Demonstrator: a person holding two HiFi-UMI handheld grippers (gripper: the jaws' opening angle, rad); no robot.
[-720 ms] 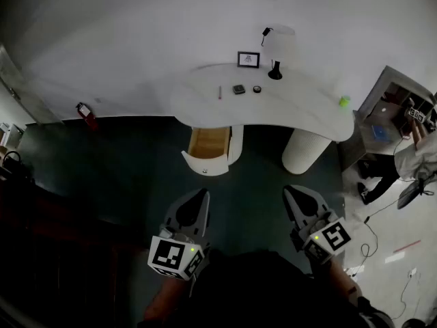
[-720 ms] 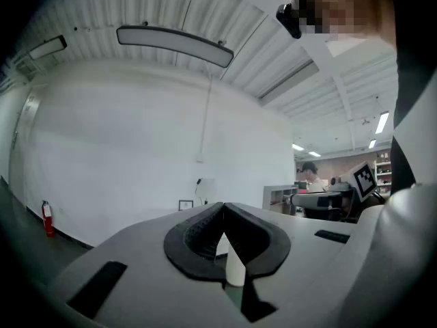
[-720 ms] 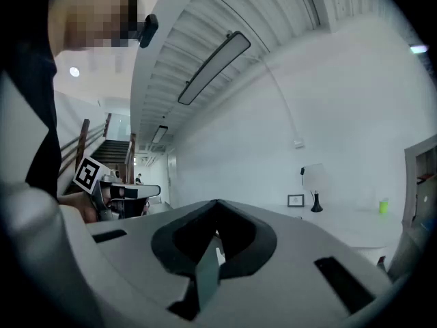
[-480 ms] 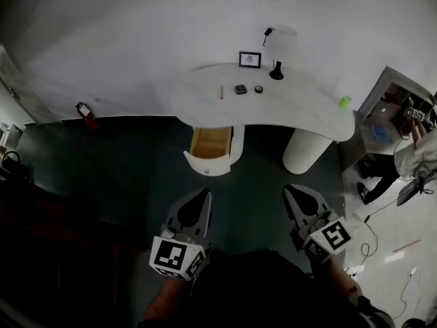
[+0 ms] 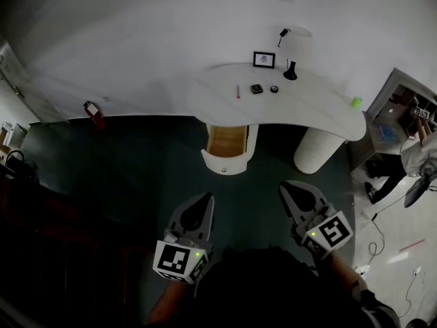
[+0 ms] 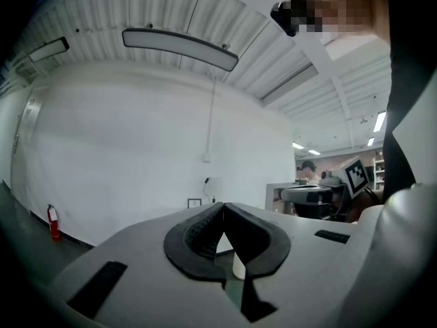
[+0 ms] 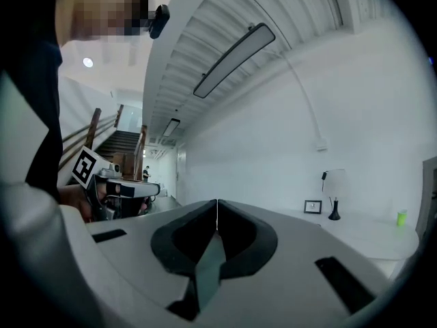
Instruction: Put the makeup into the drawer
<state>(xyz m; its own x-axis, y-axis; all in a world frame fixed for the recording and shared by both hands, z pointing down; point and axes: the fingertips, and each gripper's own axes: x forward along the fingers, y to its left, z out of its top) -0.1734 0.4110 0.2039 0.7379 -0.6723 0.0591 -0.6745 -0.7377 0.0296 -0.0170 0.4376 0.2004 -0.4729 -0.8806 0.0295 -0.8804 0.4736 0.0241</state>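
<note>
Standing well back from the curved, smooth white desk (image 5: 311, 106), the person holds the grey moulded left gripper (image 5: 204, 199) and right gripper (image 5: 286, 189) level, each with ribbed black pads (image 6: 199, 235) clenched together on nothing. On the desktop lies the makeup: a slim pink stick (image 5: 238, 91), a dark square compact (image 5: 257, 88) and what may be a small round pot (image 5: 274, 88). Below, the round-fronted white drawer (image 5: 226, 161) stands open, wood-lined.

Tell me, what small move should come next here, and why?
Probably walk closer to the desk: both the left hand-held gripper and the right hand-held gripper are shut, empty and well short of it, while the makeup items lie on top and the drawer already stands open.
</note>
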